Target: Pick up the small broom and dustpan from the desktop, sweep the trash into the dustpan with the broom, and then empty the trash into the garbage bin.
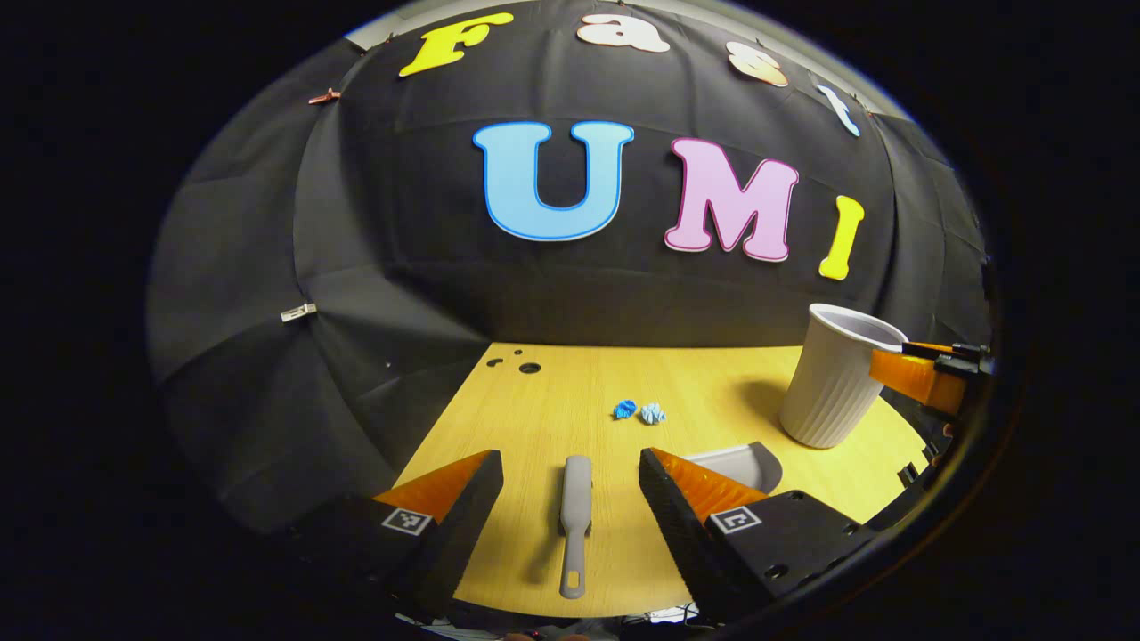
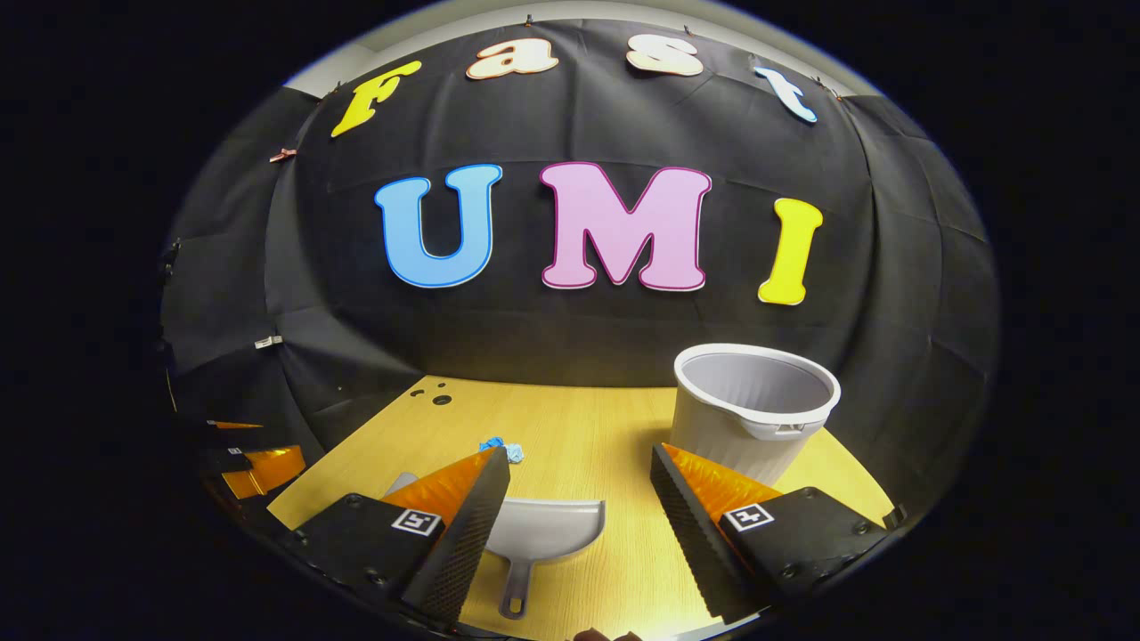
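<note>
Hovering low over the wooden desktop (image 1: 534, 418), the left gripper (image 1: 570, 476) has its fingers spread wide apart and clamps nothing. The small grey broom (image 1: 575, 516) lies flat on the wood straight between those fingers, its handle end with the hanging hole nearest the camera and its wider head pointing away; neither finger touches it. Ahead of the left gripper, beyond the broom's head, two small crumpled scraps of blue paper trash (image 1: 639, 410) sit close together on the desktop. Behind its right finger a corner of the grey dustpan (image 1: 744, 463) peeks out, and farther ahead to the right stands the white ribbed garbage bin (image 1: 833, 378), upright. Part of the other gripper shows just past the bin at the right edge of the left gripper view.

The right gripper (image 2: 579, 485) likewise hangs over the desktop (image 2: 588, 436) with its fingers set well apart and empty. The dustpan (image 2: 543, 530) lies between them, nearer the left finger, which hides part of its pan; its short handle points back toward the camera. The blue trash (image 2: 503, 447) lies ahead, just beyond the tip of the left finger. The garbage bin (image 2: 753, 409) stands ahead on the right, just behind the right finger, its open mouth visible. Whether the bin holds anything cannot be told.
</note>
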`<state>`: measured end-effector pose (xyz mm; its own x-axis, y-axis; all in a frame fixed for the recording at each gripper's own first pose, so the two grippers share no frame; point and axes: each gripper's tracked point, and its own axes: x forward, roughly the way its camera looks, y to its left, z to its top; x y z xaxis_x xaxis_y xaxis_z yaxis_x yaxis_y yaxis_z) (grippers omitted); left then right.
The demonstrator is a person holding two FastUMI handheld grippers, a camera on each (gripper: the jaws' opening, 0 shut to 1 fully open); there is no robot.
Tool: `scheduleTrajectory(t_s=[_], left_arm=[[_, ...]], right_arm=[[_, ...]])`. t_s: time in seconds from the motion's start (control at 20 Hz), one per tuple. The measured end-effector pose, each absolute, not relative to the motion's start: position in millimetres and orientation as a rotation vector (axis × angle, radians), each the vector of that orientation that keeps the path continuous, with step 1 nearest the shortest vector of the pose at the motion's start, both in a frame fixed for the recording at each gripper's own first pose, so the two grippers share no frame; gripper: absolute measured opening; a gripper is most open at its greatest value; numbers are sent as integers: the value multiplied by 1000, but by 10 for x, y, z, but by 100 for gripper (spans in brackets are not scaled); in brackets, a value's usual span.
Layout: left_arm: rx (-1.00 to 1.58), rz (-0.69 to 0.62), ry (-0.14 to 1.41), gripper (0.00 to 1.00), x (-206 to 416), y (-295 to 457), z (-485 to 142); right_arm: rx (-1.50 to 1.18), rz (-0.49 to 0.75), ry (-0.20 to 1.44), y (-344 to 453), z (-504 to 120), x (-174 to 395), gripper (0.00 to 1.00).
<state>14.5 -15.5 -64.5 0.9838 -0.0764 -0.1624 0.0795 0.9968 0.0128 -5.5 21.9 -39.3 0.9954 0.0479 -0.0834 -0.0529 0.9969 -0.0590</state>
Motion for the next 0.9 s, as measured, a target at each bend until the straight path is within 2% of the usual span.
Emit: scheduleTrajectory(t_s=[0.4,0.9], left_arm=[[-26,-114,450,98,414,-175,-1468],[75,-131,863,99,796,-236,-2417]], right_arm=[[-53,69,155,177,-726,91,99],[-43,75,302,113,-1193,221,99]])
